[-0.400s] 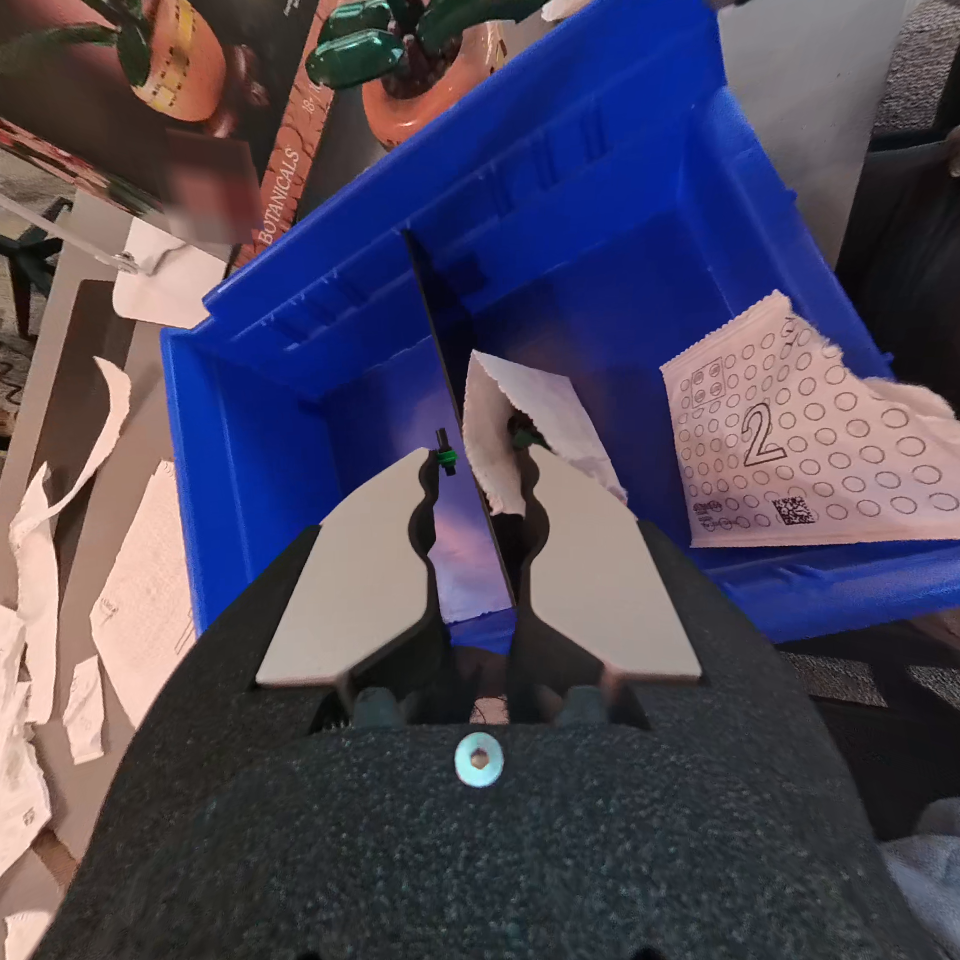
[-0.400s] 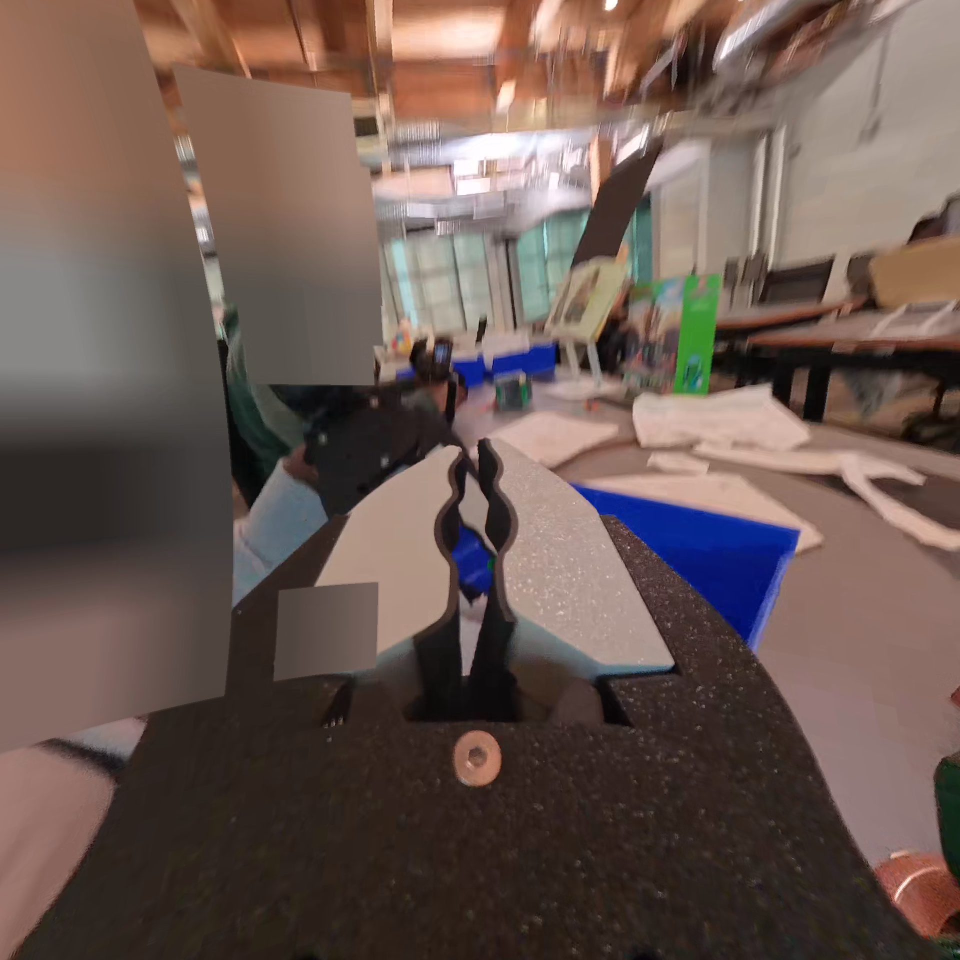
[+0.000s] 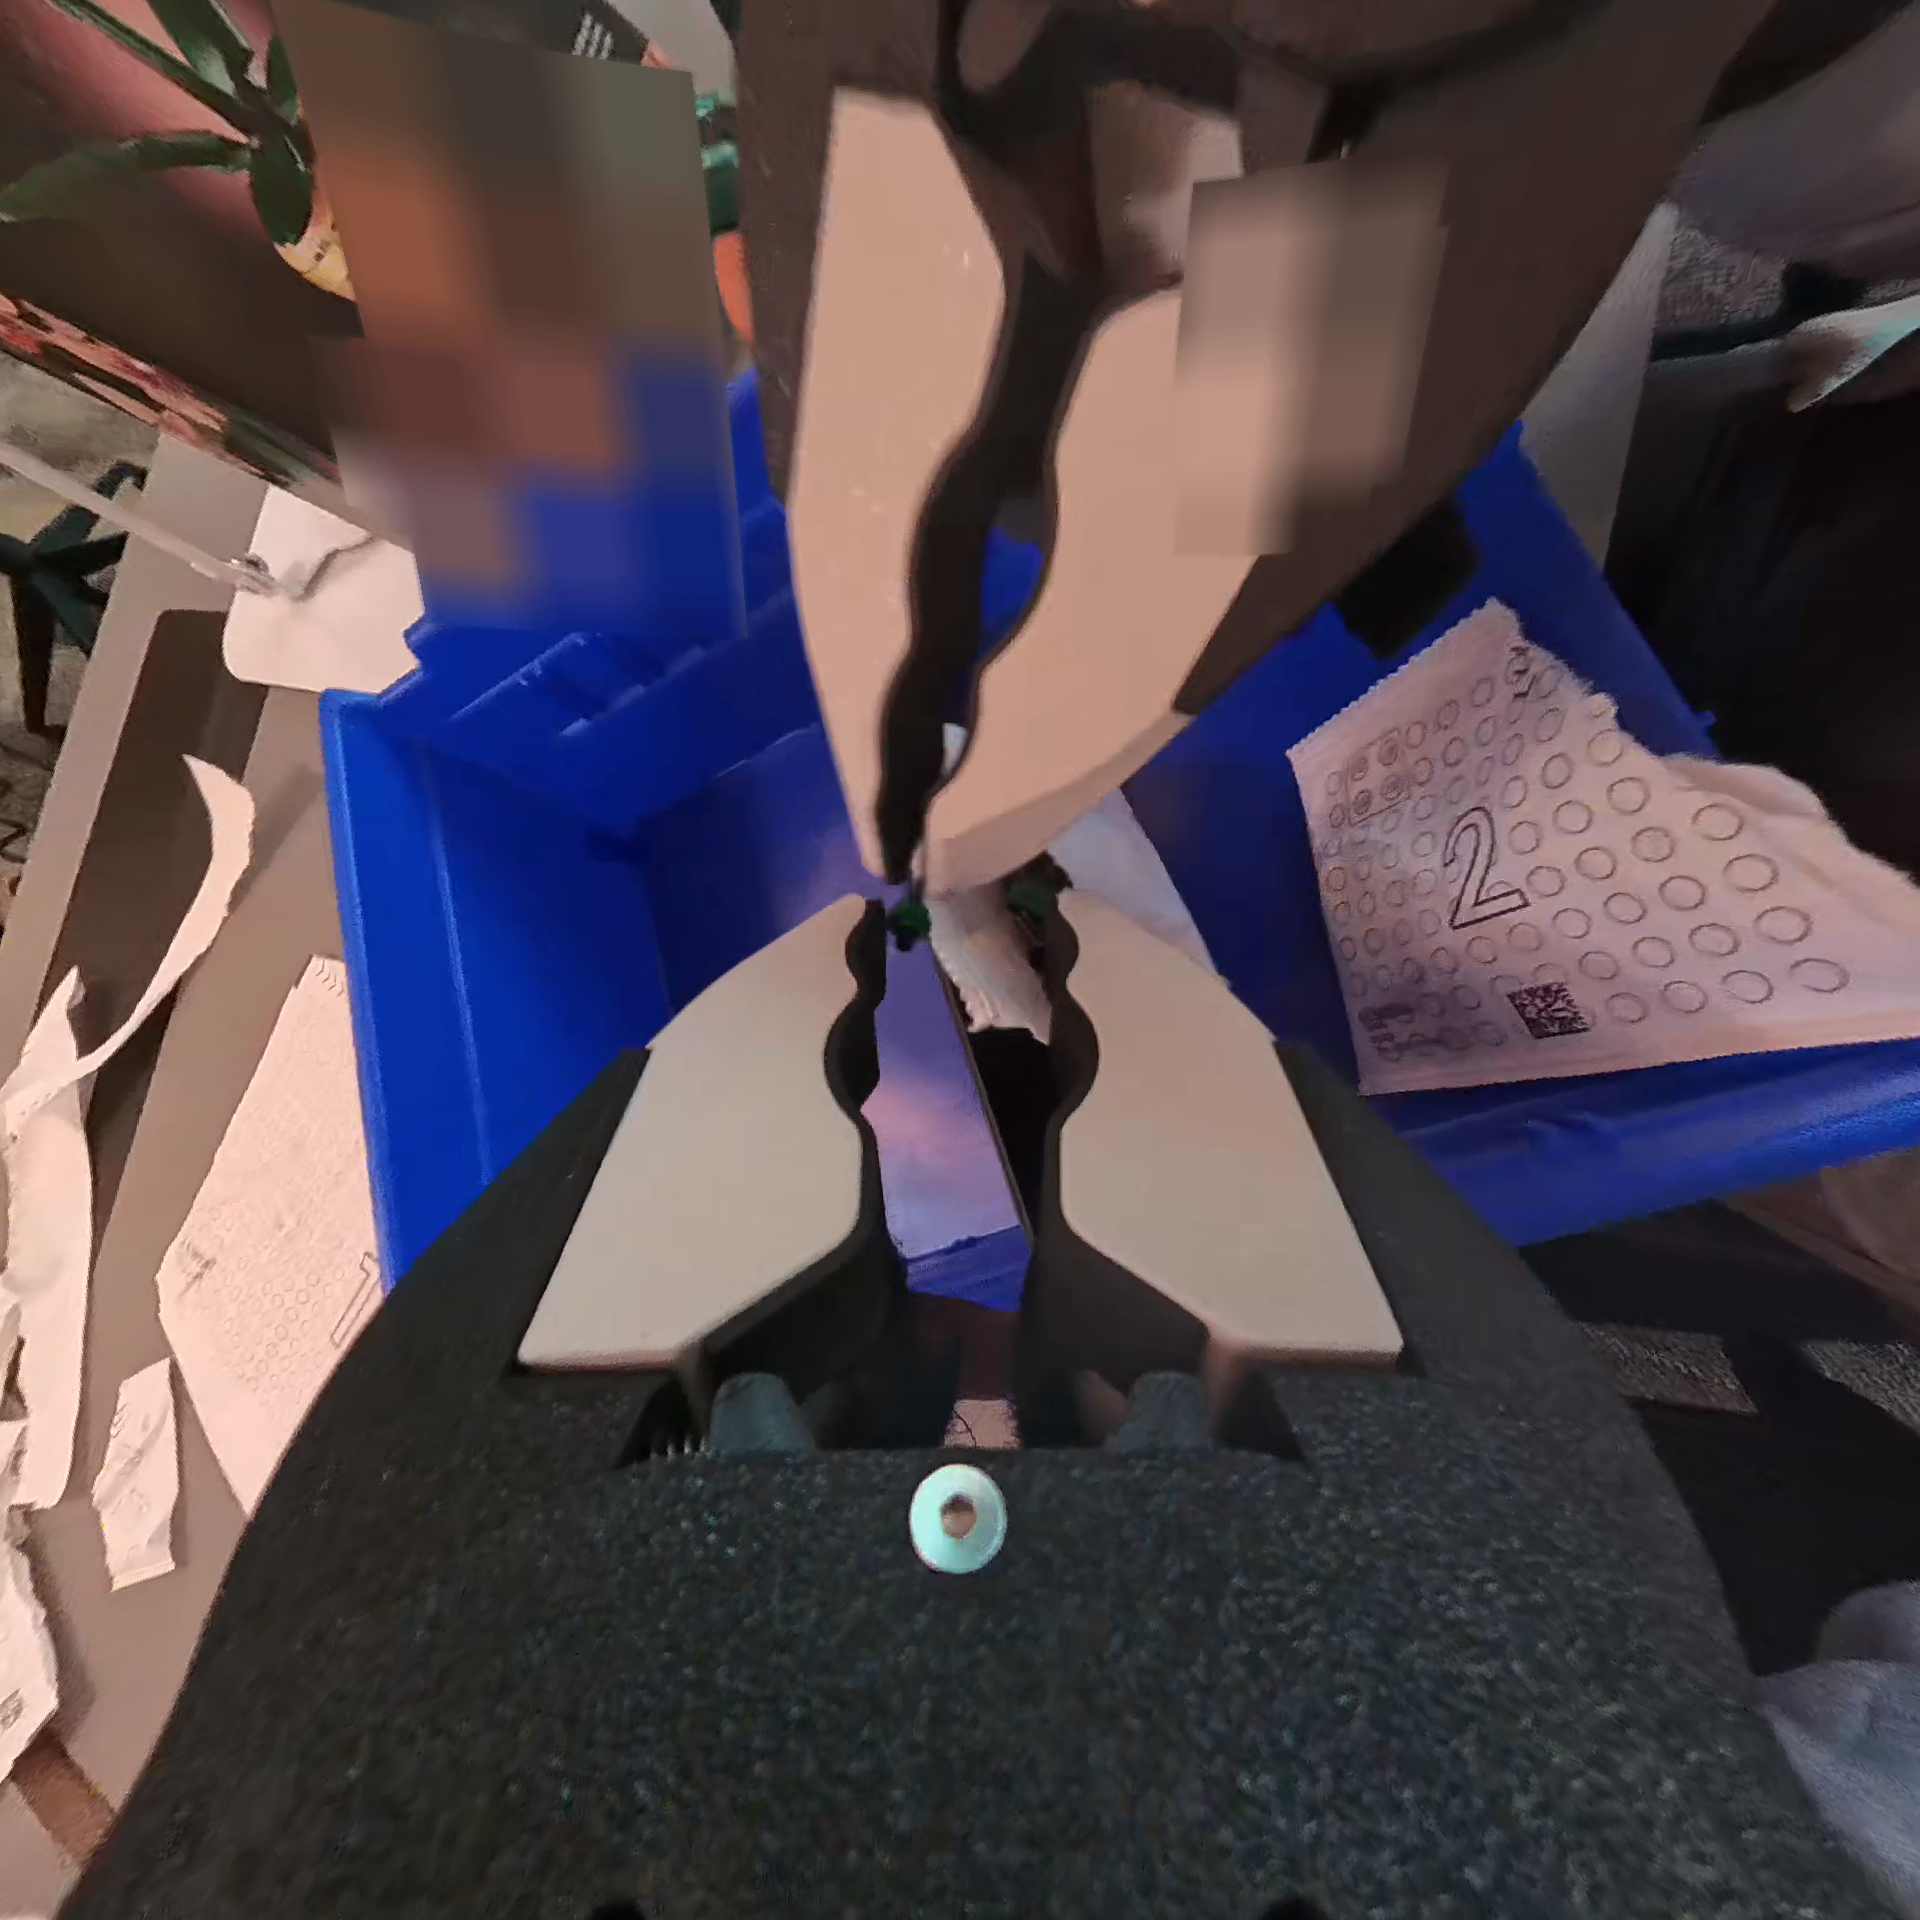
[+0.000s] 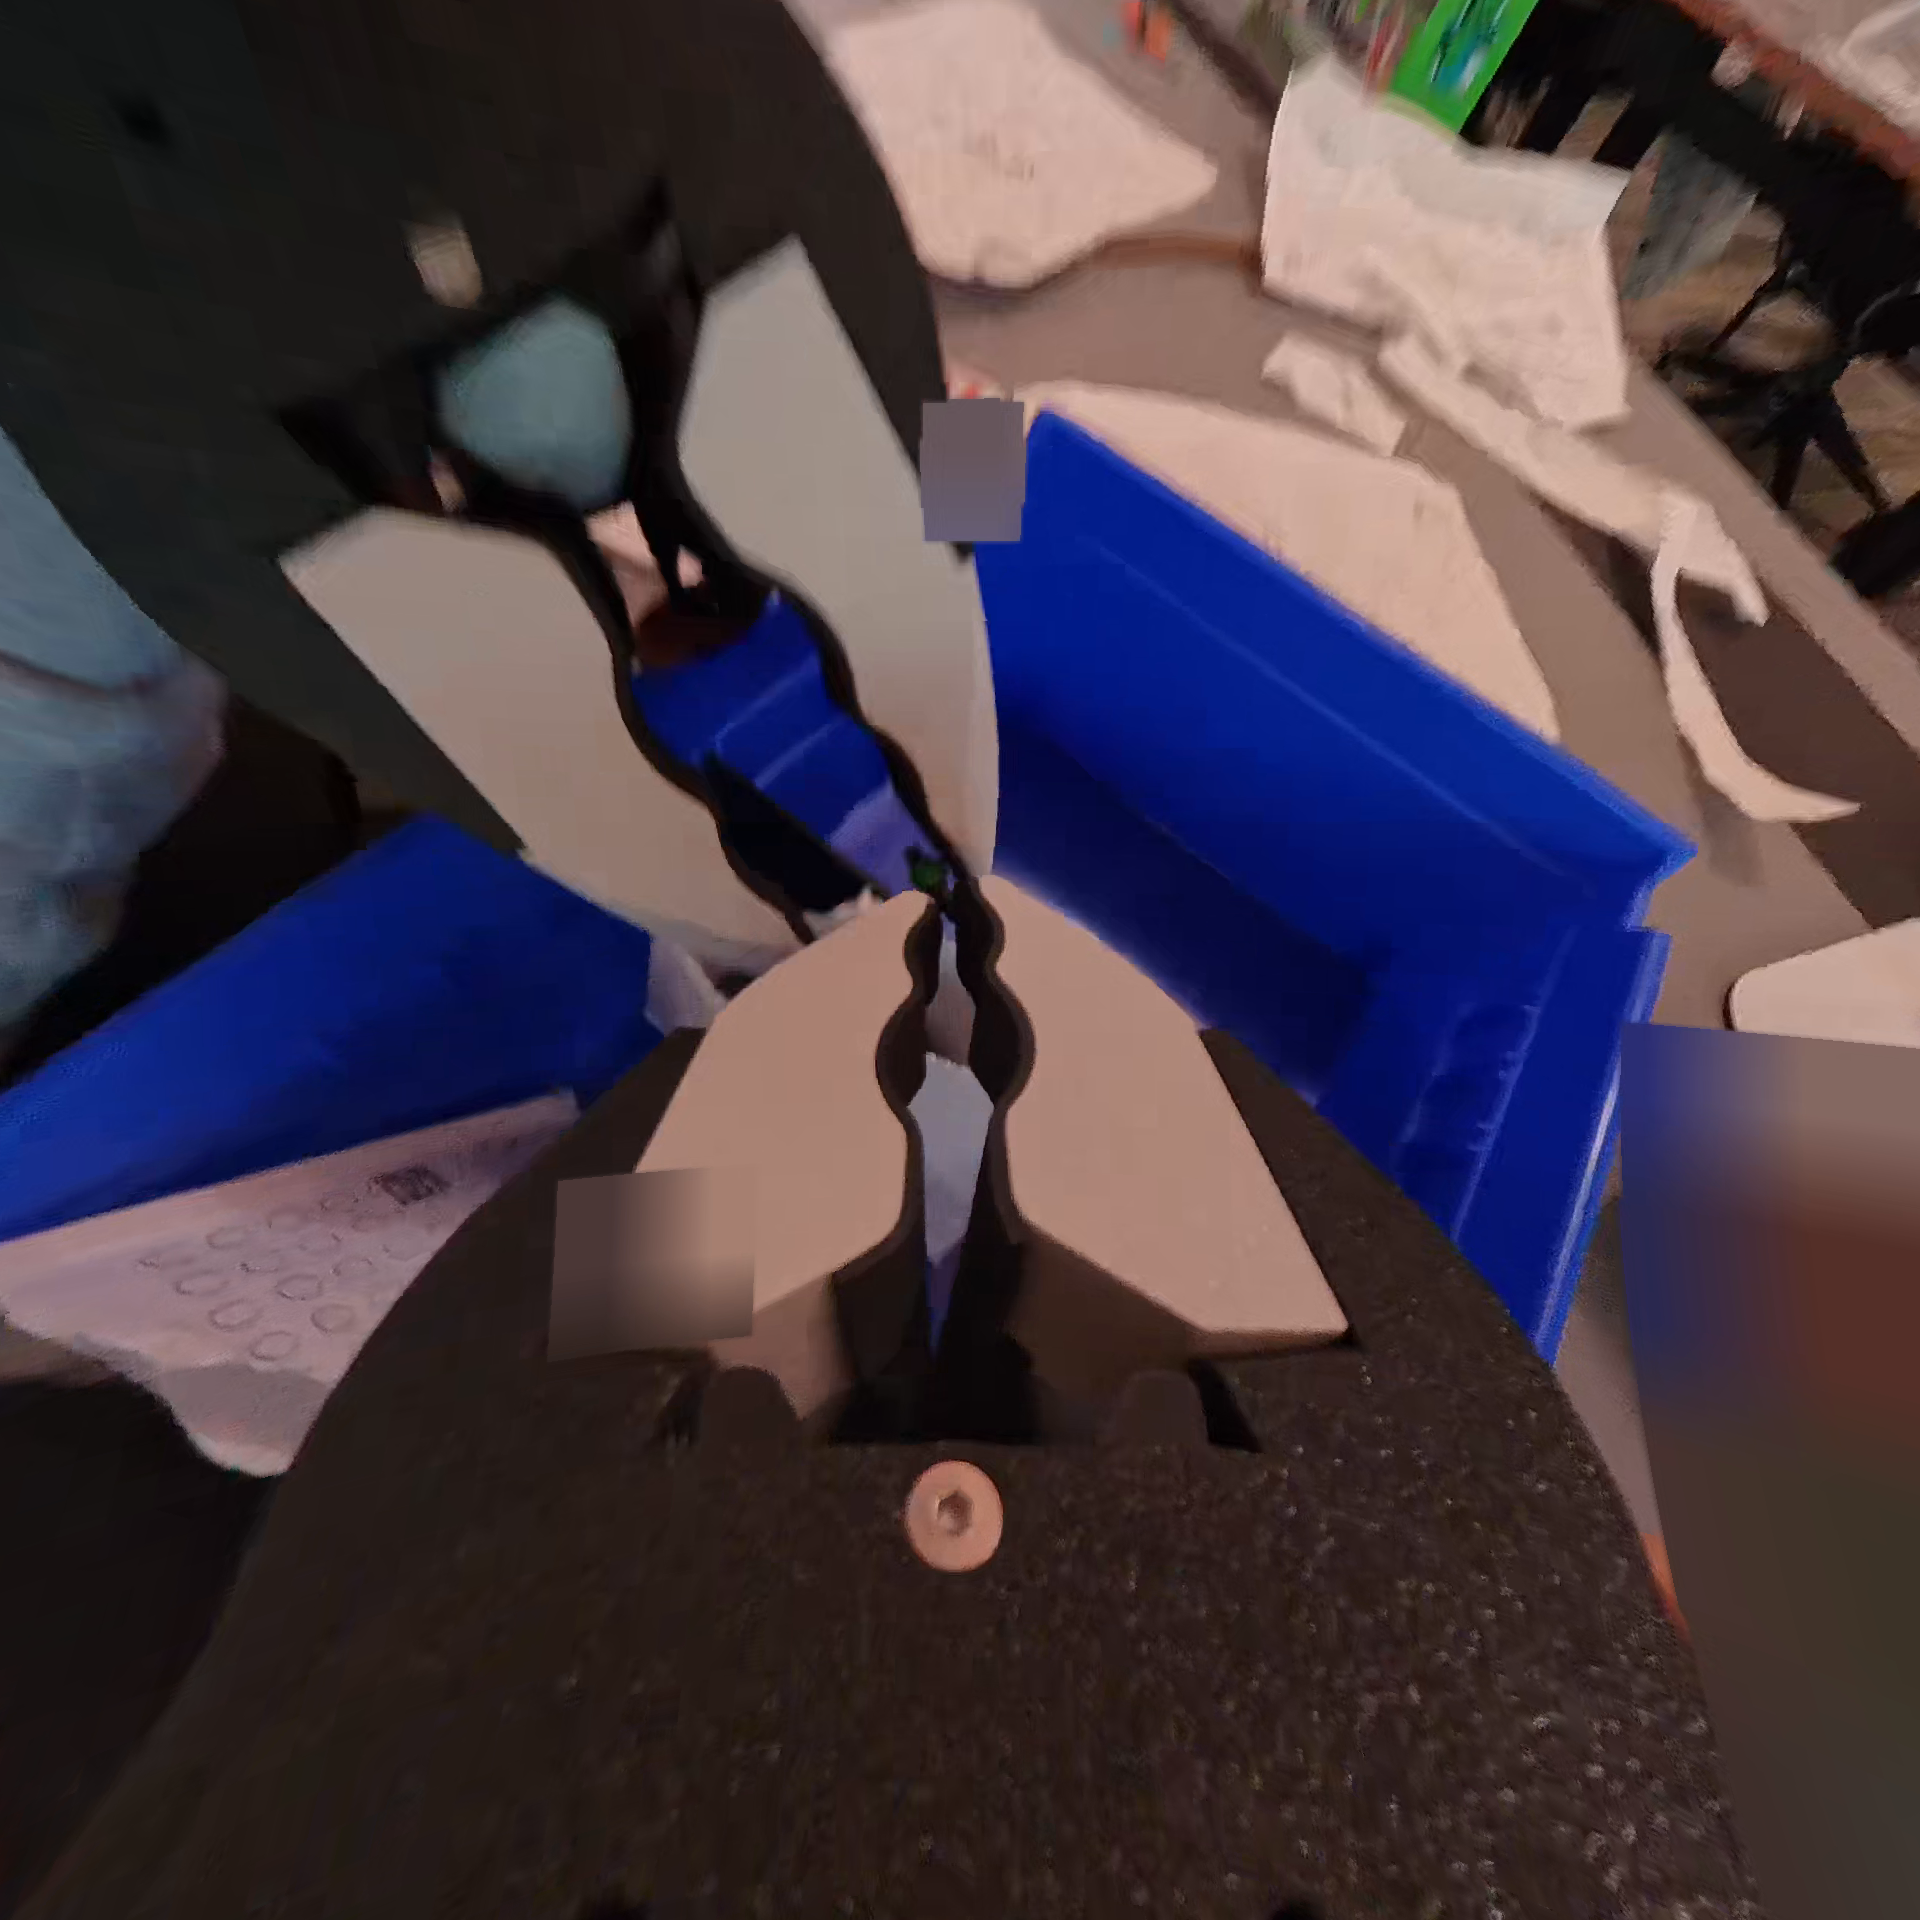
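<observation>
**Right gripper arrives at the green piece**

Swinging in from above, the right gripper (image 3: 906, 878) now meets the left gripper (image 3: 964, 910) tip to tip over the blue bin (image 3: 499, 935). Its jaws are nearly closed. The left's stand moderately apart, with the small green piece (image 3: 912, 918) at one fingertip beside torn white paper (image 3: 982, 971). The piece is tiny, dark and blurred, and it could slip into the bin if pinched off-centre.

In the left wrist view the bin (image 3: 499, 935) sits on the desk (image 3: 135, 665), a divider (image 3: 987, 1122) splitting it, a printed bag (image 3: 1558, 904) in its right compartment, torn paper scraps (image 3: 62, 1091) left of it.
</observation>
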`<state>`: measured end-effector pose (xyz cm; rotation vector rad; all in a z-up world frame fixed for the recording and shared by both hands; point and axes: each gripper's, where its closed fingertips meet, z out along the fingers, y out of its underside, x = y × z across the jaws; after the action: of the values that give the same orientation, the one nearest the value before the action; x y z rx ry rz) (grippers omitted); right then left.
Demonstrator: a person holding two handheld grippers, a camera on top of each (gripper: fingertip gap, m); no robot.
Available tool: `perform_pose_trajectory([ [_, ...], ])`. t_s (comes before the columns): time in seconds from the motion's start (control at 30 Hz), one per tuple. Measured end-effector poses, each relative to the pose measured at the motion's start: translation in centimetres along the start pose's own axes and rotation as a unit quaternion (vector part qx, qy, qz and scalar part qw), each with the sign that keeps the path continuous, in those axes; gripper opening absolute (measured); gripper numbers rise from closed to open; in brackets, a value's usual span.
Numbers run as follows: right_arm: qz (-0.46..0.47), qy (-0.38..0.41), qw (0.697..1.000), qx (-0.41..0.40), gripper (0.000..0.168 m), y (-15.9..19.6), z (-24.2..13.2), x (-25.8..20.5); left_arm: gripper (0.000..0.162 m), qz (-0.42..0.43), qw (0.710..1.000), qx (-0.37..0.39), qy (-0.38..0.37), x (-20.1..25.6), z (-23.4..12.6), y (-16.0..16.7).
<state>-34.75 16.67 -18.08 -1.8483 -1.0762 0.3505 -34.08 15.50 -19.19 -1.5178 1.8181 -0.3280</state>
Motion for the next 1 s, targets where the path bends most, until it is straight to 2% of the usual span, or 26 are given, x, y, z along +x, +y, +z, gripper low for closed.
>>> perform_pose_trajectory([
  [0.03,-0.006,0.001,1.0,-0.027,0.004,0.9,0.2,-0.1,0.028,-0.001,1.0,0.009,0.0,-0.1,-0.2,-0.1],
  [0.1,-0.005,0.007,0.999,-0.032,0.004,1.3,0.2,0.0,0.027,-0.004,1.0,0.025,0.002,0.0,-0.5,-0.5],
  [0.23,0.004,0.017,1.0,0.021,0.006,-0.3,-1.2,0.6,0.027,0.0,1.0,0.025,-0.009,-0.3,-0.7,-0.3],
  [0.33,-0.009,0.087,0.991,0.098,0.011,-2.1,-5.3,3.0,0.022,0.01,0.993,0.062,-0.095,-2.7,-1.7,-1.5],
  [0.4,0.002,0.122,0.975,0.188,0.014,-3.0,-10.2,5.0,0.013,-0.012,0.974,0.147,-0.173,-5.1,-3.8,-3.7],
  [0.43,0.028,0.137,0.963,0.231,0.018,-2.9,-13.0,6.3,0.009,-0.035,0.959,0.203,-0.195,-6.0,-5.2,-4.8],
  [0.47,0.058,0.15,0.949,0.272,0.03,-2.5,-15.9,7.6,0.004,-0.061,0.942,0.261,-0.202,-6.6,-6.5,-5.9],
  [0.53,0.103,0.156,0.919,0.346,0.049,-1.2,-21.3,9.7,0.003,-0.108,0.911,0.352,-0.187,-7.1,-8.3,-7.2],
  [0.6,0.145,0.15,0.894,0.396,0.069,0.5,-25.4,11.5,0.003,-0.142,0.893,0.394,-0.168,-7.3,-9.0,-7.5],
  [0.67,0.148,0.14,0.884,0.42,0.087,2.1,-27.8,12.4,0.005,-0.153,0.887,0.407,-0.158,-7.3,-8.9,-7.7],
  [0.73,0.131,0.136,0.885,0.425,0.106,3.6,-28.7,12.7,0.025,-0.15,0.891,0.404,-0.143,-6.9,-8.1,-8.1],
  [0.8,0.116,0.121,0.903,0.396,0.118,4.8,-28.3,12.4,0.068,-0.151,0.894,0.4,-0.132,-6.8,-7.2,-8.9],
  [0.83,0.111,0.122,0.915,0.369,0.126,5.6,-27.8,12.5,0.084,-0.154,0.894,0.4,-0.128,-6.9,-6.8,-9.5],
  [0.87,0.108,0.129,0.924,0.343,0.129,6.3,-27.2,12.7,0.089,-0.157,0.896,0.397,-0.123,-7.1,-6.4,-10.2],
  [0.9,0.101,0.145,0.929,0.324,0.126,6.9,-26.8,13.3,0.088,-0.152,0.9,0.393,-0.113,-7.3,-6.0,-11.0],
  [0.93,0.094,0.169,0.929,0.314,0.11,7.3,-26.5,14.1,0.082,-0.137,0.906,0.389,-0.1,-7.5,-5.7,-12.2],
  [1.0,0.083,0.178,0.931,0.307,0.065,7.4,-25.5,14.8,0.068,-0.099,0.922,0.372,-0.046,-7.3,-4.2,-14.9],
])
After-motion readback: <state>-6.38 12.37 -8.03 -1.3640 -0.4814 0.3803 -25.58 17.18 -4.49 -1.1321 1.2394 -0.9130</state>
